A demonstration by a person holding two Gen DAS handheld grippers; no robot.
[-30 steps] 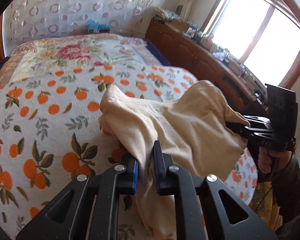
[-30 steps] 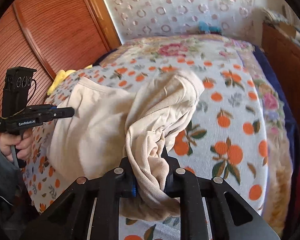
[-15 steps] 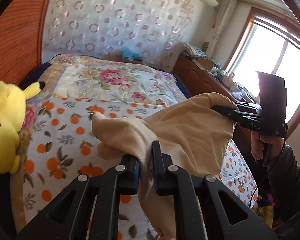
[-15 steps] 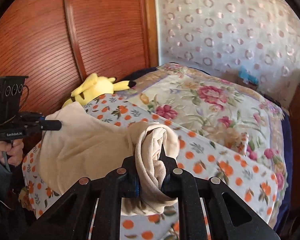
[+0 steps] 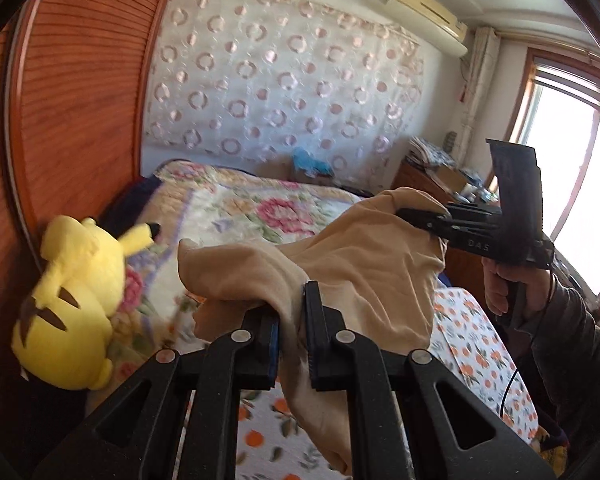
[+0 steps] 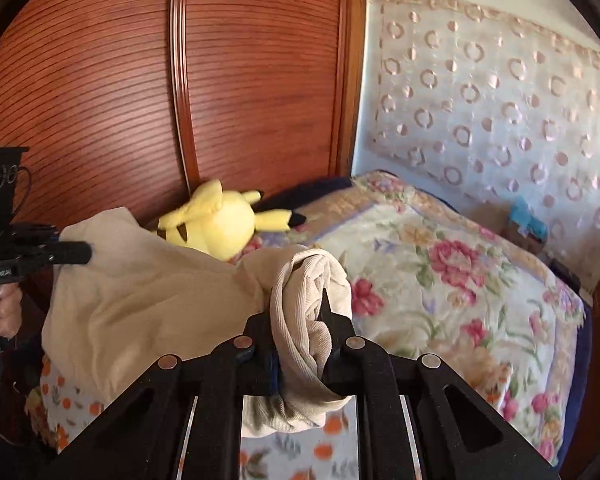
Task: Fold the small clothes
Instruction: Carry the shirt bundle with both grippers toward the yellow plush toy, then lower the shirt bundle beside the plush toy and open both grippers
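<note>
**Garment lifted clear of the bed**

Both claws have risen, carrying one beige garment (image 5: 364,256) above the bed (image 6: 440,280). Your left claw (image 5: 292,336) and right claw (image 6: 300,340) each pinch a bunched edge, nearly closed. Pull them apart evenly so it hangs flat. One yellow plush toy (image 5: 72,304) lies beside it.

Black gripper frames (image 5: 292,344) with silver screws, blue-lined fingers (image 5: 271,344) — dark, perhaps grey, sleeve (image 5: 572,344).
</note>
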